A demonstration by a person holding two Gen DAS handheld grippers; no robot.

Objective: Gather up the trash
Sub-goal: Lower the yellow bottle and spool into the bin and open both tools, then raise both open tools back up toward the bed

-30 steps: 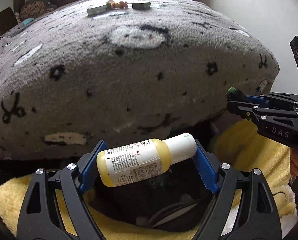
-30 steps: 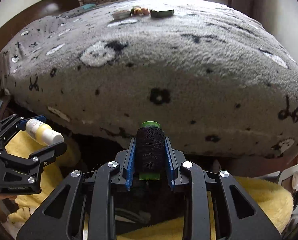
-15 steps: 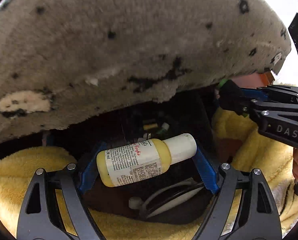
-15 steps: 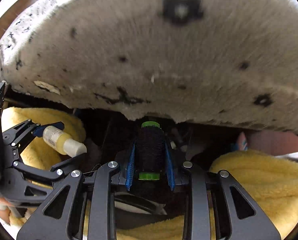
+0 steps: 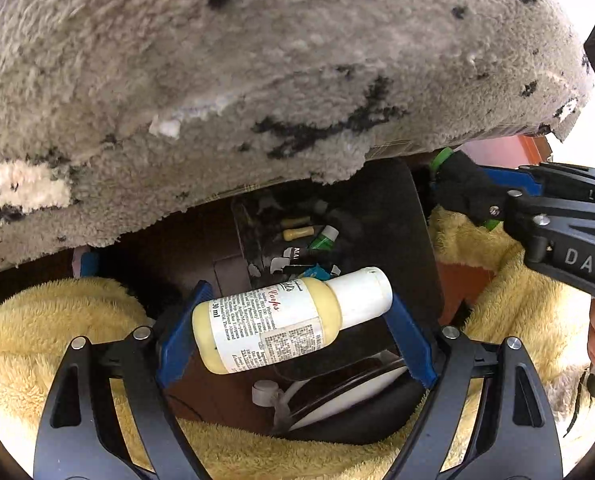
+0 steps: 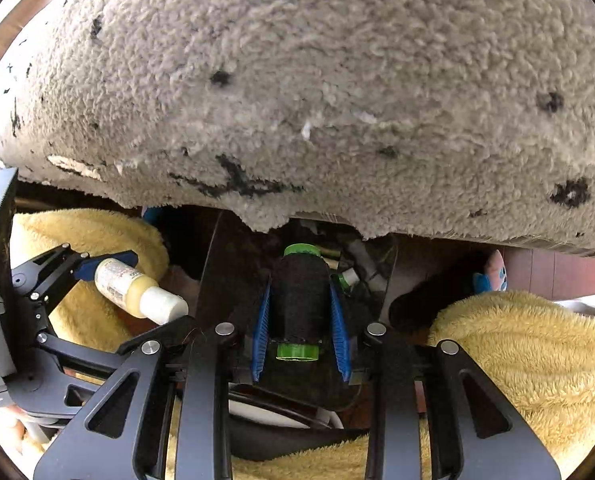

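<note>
Two pieces of trash are gripped but not dropped: the left gripper (image 5: 293,336) clamps a yellow bottle (image 5: 285,320) and the right gripper (image 6: 300,320) a black thread spool (image 6: 300,300), both near a dark bin (image 5: 397,216) holding other scraps.

Daylight falls soft on the grey fleece blanket (image 5: 257,80) above my tongs, but the bin (image 5: 397,220) under it is in deep shadow. The fisheye bends all edges, and the blanket looks slightly blurred.

Likely a home bedroom (dim view): fleece bedspread (image 5: 257,80), yellow plush blanket (image 6: 517,360), floor clutter.
</note>
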